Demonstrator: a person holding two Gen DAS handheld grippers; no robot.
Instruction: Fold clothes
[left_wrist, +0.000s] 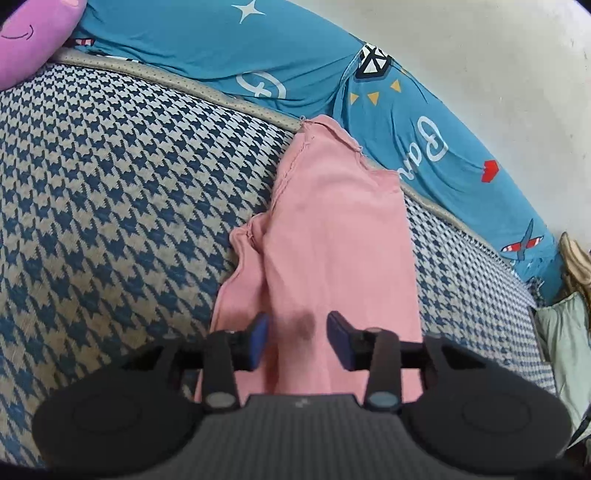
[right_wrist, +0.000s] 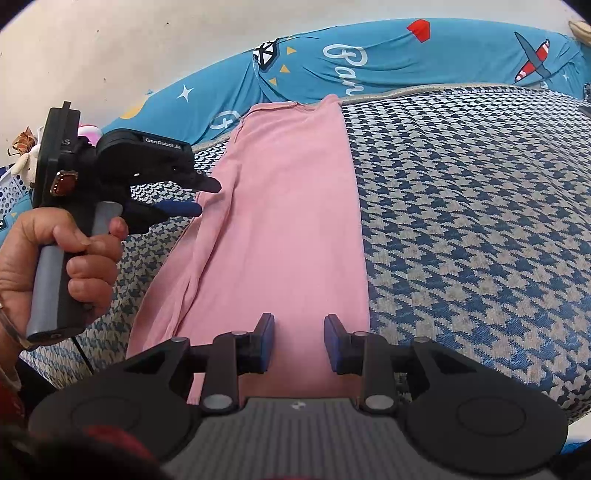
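A pink garment (left_wrist: 332, 229) (right_wrist: 288, 206) lies flat in a long narrow strip on a blue-and-beige houndstooth cover (left_wrist: 110, 184) (right_wrist: 480, 221), its far end at the cover's back edge. Along its left side a folded-in sleeve makes a ridge. My left gripper (left_wrist: 299, 339) hovers open over the garment's near part, nothing between its blue pads. In the right wrist view my left gripper (right_wrist: 207, 197) is held by a hand (right_wrist: 55, 258) at the garment's left edge, fingers apart. My right gripper (right_wrist: 299, 341) stands open above the garment's near end, holding nothing.
A teal printed sheet (left_wrist: 258, 48) (right_wrist: 406, 62) bunches along the back against a pale wall (left_wrist: 480, 55). A purple cushion (left_wrist: 29, 37) sits at the far left in the left wrist view. Pale green cloth (left_wrist: 565, 332) hangs off the right edge.
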